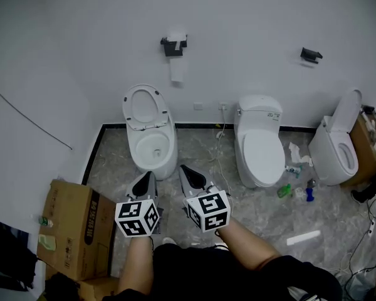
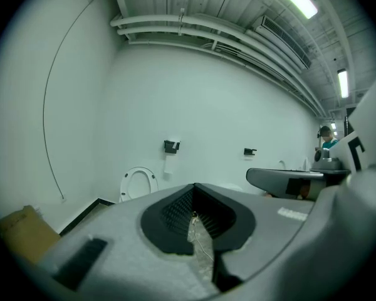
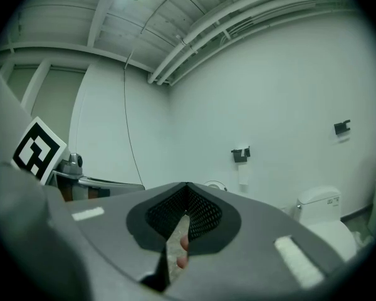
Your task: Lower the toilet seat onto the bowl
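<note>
Closest to me are my own two tools: left gripper (image 1: 149, 177) and right gripper (image 1: 188, 173), side by side just short of the front of the toilet bowl (image 1: 133, 148). Both are clenched on nothing, pads pressed tip to tip. The toilet seat (image 1: 128, 108) stands upright at the back of that bowl, so I'd say the job hasn't really started. My worry is that if I just poke the top of the seat forward with closed tips, it'll tip past balance and slam onto the porcelain. The tips could also skid off the smooth plastic. Seems safer to open one gripper, pinch the rim and walk it down. There's also a cable (image 1: 220, 158) trailing on the floor right of the bowl that I could snag a foot on. A cardboard box (image 1: 75, 224) left of the bowl might crowd my elbow too. On the views, only the head view shows the bowl and the floor stuff. The left gripper view catches the raised seat a bit left of its jaws, below the paper holder (image 1: 174, 46), but shows no bowl. In the right gripper view the seat barely peeks over the jaw tips, and you get the closed toilet (image 1: 261, 149) right of mine instead. And only the gripper views show the pads actually meeting.
</note>
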Tool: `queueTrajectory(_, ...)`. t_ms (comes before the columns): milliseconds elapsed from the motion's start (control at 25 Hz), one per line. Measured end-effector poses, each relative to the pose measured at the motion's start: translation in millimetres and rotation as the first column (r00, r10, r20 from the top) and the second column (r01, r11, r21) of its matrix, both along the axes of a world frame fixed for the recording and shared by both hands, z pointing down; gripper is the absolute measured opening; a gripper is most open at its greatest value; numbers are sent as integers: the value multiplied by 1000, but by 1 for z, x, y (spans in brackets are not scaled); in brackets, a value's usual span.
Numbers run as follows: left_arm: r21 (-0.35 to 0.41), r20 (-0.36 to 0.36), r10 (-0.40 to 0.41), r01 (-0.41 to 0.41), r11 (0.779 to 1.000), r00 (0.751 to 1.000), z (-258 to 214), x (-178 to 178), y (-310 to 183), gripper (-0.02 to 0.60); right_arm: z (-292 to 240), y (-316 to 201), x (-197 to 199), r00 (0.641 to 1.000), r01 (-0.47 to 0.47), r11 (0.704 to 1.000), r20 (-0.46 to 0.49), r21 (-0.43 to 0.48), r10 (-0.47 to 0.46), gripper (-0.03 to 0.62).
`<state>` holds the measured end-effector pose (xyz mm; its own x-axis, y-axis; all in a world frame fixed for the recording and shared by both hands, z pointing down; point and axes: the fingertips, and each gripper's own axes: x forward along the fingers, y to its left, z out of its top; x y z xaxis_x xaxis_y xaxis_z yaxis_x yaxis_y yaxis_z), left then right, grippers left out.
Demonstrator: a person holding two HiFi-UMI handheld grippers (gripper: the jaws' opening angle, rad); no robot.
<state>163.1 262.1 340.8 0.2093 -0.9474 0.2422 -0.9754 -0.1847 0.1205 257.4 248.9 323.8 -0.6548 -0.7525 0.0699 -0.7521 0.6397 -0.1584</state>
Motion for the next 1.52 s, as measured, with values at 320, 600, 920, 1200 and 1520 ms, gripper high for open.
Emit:
queueTrajectory(320, 6, -9, 4, -4, 1000, 1000, 4, -11, -41, 9, 8, -40, -13, 1000, 15, 1000, -24, 0, -15, 8)
queueTrajectory(600, 21, -22, 23, -23, 1000, 999, 3, -37, -103, 9, 9, -100, -39, 999, -1, 1000, -53, 16, 2, 8)
queueTrajectory(920, 5, -45, 47, -47, 999, 998, 8, -88, -192, 9, 12, -183, -88, 996, -17, 1000, -86, 16, 18, 8)
queueTrajectory(1200, -25, -80, 49, -51, 998, 996, 15, -150, -260, 9, 14, -255, -145, 994, -25, 1000, -108, -11, 24, 8)
queueTrajectory(1520, -35, -117, 65, -69, 997, 991, 16, -215, -327, 9, 2, -330, -218, 988, -19, 1000, -155, 12, 21, 8)
